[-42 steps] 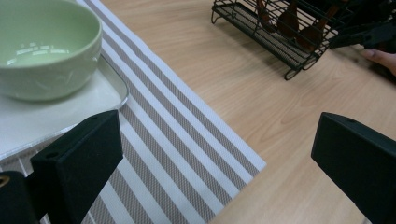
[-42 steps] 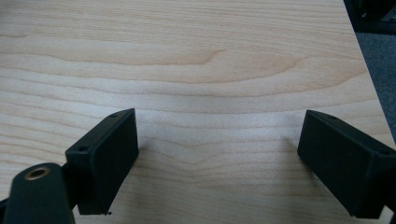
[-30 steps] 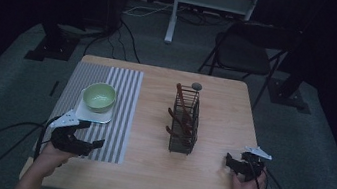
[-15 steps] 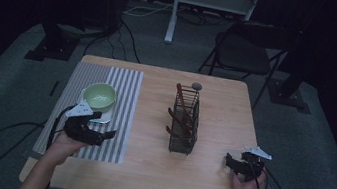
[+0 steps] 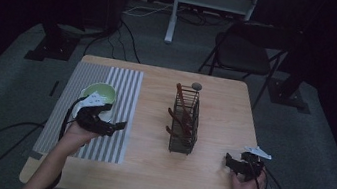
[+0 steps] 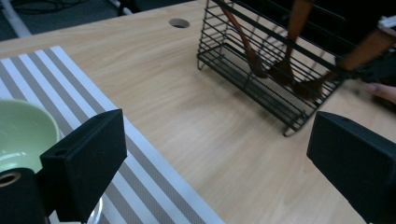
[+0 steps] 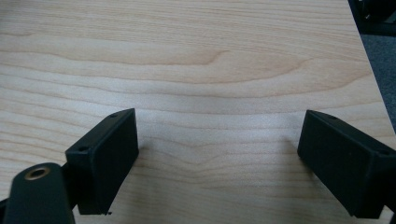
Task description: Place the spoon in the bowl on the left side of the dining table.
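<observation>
Right tool (image 5: 232, 164) parked near the front right edge of the tabletop (image 5: 204, 181), jaws spread wide over bare wood, nothing between them. Idle for now.

Left tool (image 5: 118, 126) over the striped placemat (image 5: 120, 97), jaws wide apart, empty, pointing across toward the wire basket (image 5: 185, 122). Green bowl (image 5: 101, 95) sits on the mat just behind and beside that hand; in the left gripper view its rim (image 6: 21, 135) is right next to the left jaw.

Wire basket stands mid-tabletop, well apart from both tools, holding wooden utensils (image 5: 182, 107) leaning inside it; at least three brown handles, heads down near the basket floor (image 6: 280, 70). My read: left tool is heading for a utensil.

Risks from here:
- Handles lean and cross behind the wires. Jaws could close on a wire with the handle and drag or tip the basket, which looks light and unheld.
- A grab low on a handle means the head snags on the rim on the way out.
- Bowl is close to the left forearm; a sweep back could knock it off the mat.
- Dim light, utensil count uncertain.

Grommet hole (image 5: 197, 85) at the far edge, irrelevant.
</observation>
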### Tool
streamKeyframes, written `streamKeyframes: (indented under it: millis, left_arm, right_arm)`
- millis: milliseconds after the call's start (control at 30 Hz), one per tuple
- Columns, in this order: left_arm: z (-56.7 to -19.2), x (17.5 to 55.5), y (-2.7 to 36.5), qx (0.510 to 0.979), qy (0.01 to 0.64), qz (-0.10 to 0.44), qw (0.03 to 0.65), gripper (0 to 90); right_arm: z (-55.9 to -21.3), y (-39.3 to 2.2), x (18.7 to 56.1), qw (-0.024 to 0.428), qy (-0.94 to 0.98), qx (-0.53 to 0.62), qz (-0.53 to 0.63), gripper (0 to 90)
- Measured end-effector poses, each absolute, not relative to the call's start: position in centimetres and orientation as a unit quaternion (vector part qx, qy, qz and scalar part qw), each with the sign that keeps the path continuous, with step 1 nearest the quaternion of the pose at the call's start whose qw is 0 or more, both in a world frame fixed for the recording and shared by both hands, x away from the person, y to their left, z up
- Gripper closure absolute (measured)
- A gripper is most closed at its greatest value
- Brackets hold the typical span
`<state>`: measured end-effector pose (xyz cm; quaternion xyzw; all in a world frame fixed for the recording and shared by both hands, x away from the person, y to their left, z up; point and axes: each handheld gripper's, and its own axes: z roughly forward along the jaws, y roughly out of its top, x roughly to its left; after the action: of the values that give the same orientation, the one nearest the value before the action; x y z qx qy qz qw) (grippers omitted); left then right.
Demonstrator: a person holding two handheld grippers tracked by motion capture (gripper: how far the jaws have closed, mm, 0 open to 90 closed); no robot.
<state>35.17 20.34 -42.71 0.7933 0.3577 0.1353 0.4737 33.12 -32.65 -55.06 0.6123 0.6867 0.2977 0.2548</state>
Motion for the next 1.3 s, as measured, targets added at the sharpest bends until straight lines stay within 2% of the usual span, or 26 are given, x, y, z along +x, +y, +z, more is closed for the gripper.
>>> streamKeyframes:
  millis: [133,467,933,1133,1300]
  left_arm:
    - [-42.1,36.7,18.6,0.808,0.346,0.134,0.458,4.8]
    - [-41.0,39.4,15.7,0.810,0.326,0.124,0.471,4.7]
    - [-40.9,43.0,11.8,0.807,0.324,0.124,0.477,4.8]
    - [-41.4,44.6,11.1,0.791,0.345,0.119,0.492,6.2]
    - [-41.4,45.6,9.7,0.797,0.345,0.125,0.480,6.2]
  right_arm:
    - [-55.1,-32.7,33.1,0.255,0.687,0.612,0.298,11.7]
    - [-55.1,-32.6,33.1,0.255,0.687,0.612,0.298,11.7]
    - [-55.1,-32.6,33.1,0.255,0.687,0.612,0.298,11.7]
    - [-55.1,-32.7,33.1,0.255,0.687,0.612,0.298,11.7]
    - [-55.1,-32.6,33.1,0.255,0.687,0.612,0.298,11.7]
